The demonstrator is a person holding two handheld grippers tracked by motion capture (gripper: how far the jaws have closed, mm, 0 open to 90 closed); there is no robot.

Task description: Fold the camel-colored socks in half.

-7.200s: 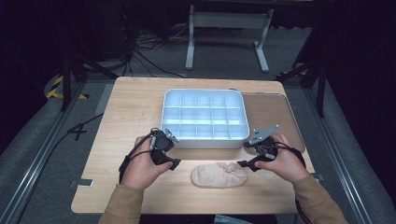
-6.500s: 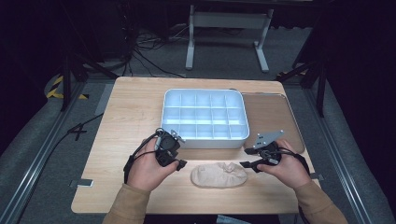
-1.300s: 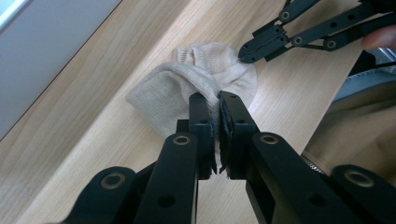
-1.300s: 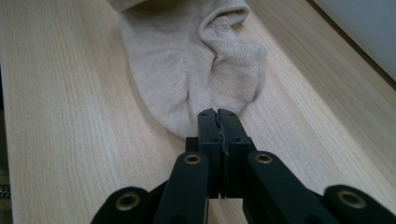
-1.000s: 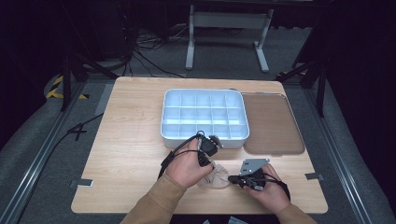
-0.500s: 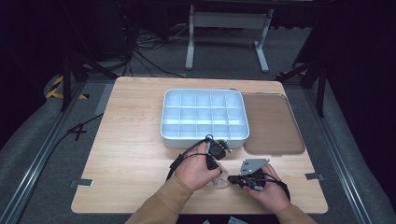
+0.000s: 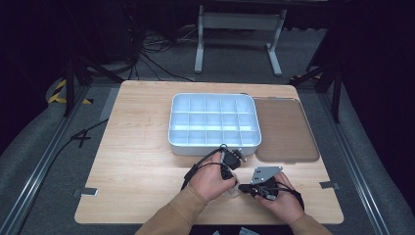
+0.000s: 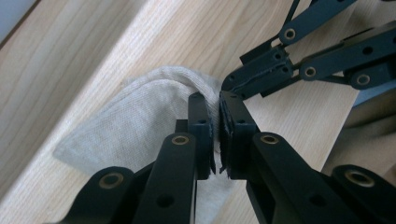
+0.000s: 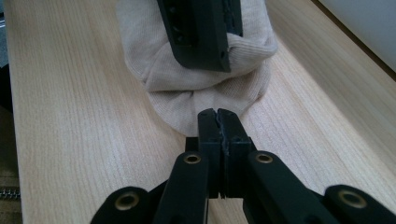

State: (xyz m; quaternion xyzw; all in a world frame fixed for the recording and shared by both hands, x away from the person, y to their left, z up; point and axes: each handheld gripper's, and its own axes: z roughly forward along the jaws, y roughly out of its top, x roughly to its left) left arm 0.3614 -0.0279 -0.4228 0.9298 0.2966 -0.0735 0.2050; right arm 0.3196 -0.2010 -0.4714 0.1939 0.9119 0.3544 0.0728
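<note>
Sock (image 8: 140, 121) is on the table (image 7: 137, 161), near edge, between my two hands and just in front of the tray (image 7: 214, 120). From the high view I can barely see it, just a pale scrap (image 7: 233, 188) under the grippers.

Left gripper view gives the detail: beige knit, lying flat to the left, one end bunched up into a fold. My left gripper (image 8: 215, 122) is nearly closed, pads pinching that raised fold, fabric visible in the narrow gap between them. The right gripper's tips (image 8: 261, 74) sit just beyond, touching the same bunched end.

Right gripper view shows the other side: right gripper (image 9: 217, 122) is fully closed, tips at the sock's edge (image 9: 196, 98). I think it has a pinch of cloth, but no fabric shows between the pads, so can't confirm. One left jaw comes down from the top of that view onto the sock's top.

High view adds the layout: left hand (image 7: 211, 178) angled in toward the right hand (image 7: 281, 200), grippers almost meeting over the sock. White tray has gridded compartments; a brown lid (image 7: 283, 128) lies flat beside it on the right.
</note>
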